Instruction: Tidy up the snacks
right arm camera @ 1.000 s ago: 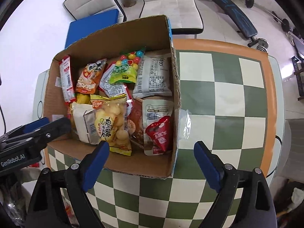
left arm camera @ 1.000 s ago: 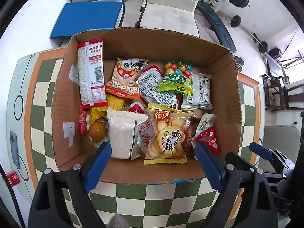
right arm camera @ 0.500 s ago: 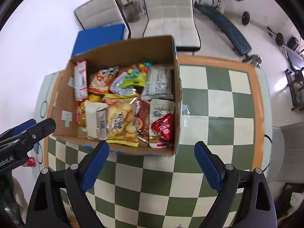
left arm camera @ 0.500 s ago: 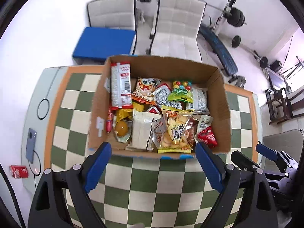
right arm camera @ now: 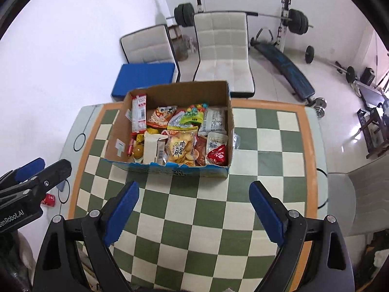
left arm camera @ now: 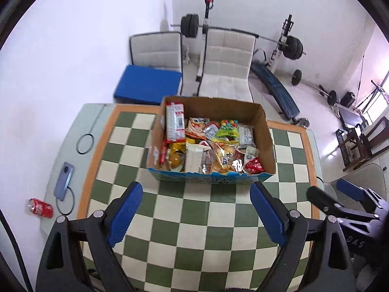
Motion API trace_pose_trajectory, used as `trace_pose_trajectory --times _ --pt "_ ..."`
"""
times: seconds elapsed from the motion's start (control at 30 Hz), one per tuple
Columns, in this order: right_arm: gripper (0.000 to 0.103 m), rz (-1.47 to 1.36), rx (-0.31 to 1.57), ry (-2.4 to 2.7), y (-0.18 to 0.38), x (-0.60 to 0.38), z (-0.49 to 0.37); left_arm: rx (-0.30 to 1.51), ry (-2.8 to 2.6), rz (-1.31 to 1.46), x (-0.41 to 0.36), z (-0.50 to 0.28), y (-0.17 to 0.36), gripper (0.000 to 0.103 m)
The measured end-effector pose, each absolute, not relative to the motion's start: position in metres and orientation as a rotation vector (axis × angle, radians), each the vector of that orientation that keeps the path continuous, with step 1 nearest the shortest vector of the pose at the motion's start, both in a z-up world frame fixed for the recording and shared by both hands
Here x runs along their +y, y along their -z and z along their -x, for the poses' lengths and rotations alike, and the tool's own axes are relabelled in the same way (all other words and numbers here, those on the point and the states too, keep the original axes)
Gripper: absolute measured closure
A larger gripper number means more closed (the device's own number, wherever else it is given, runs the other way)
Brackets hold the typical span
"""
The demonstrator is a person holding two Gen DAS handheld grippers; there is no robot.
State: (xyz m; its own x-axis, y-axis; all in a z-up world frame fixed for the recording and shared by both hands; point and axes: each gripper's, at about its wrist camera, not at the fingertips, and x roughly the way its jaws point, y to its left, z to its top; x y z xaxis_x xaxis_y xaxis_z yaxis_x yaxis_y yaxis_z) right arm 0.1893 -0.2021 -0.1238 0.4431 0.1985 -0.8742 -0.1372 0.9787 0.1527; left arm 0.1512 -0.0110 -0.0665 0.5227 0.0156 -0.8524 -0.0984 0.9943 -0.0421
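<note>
A: What is shown only in the left wrist view?
B: A phone (left arm camera: 63, 181) and a whole red can (left arm camera: 40, 208) are seen at lower left, beside the desk (left arm camera: 194, 223).

A: And the snacks?
B: They are kept in the cardboard box (right arm camera: 170, 168), centre frame. The left gripper (left arm camera: 194, 215) and right gripper (right arm camera: 193, 213) are spread wide, nothing held.

A: The room?
B: Checkered desk; white chairs (right arm camera: 223, 48) and a barbell (right arm camera: 243, 14) are seen above.

The print on the packets inside the brown cardboard box (left arm camera: 266, 131) is too small to be read. The lower packets are partly hidden by upper ones. A small red can (right arm camera: 49, 199) is partly covered by the left gripper (right arm camera: 41, 172).
</note>
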Motion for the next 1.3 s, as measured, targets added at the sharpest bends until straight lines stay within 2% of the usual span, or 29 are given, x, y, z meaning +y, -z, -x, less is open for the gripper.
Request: trace_pose_trajectory --times 0.3,0.6,0.9,0.93,0.97,1.3 --pt "0.009 -0.074 0.989 -0.194 0.066 -0.204 -0.118 0.955 -0.065 0.072 -0.008 -0.095 0.025 0.013" --pt "0.008 -0.032 0.925 -0.187 0.032 -0.201 -0.073 0.920 -0.066 0.091 -0.007 -0.066 0.008 0.013" --pt "0.005 0.009 0.811 -0.138 0.016 -0.199 -0.071 0.840 -0.101 0.077 -0.001 -0.069 0.001 0.012" --pt "0.005 0.015 0.802 -0.133 0.016 -0.198 -0.073 0.834 -0.107 0.073 -0.001 -0.071 0.001 0.003" --pt "0.005 0.020 0.794 -0.129 0.015 -0.197 -0.074 0.831 -0.111 0.074 0.000 -0.072 0.002 0.000" --pt "0.004 0.018 0.778 -0.088 0.027 -0.196 -0.100 0.814 -0.130 0.060 -0.001 -0.088 0.011 0.000"
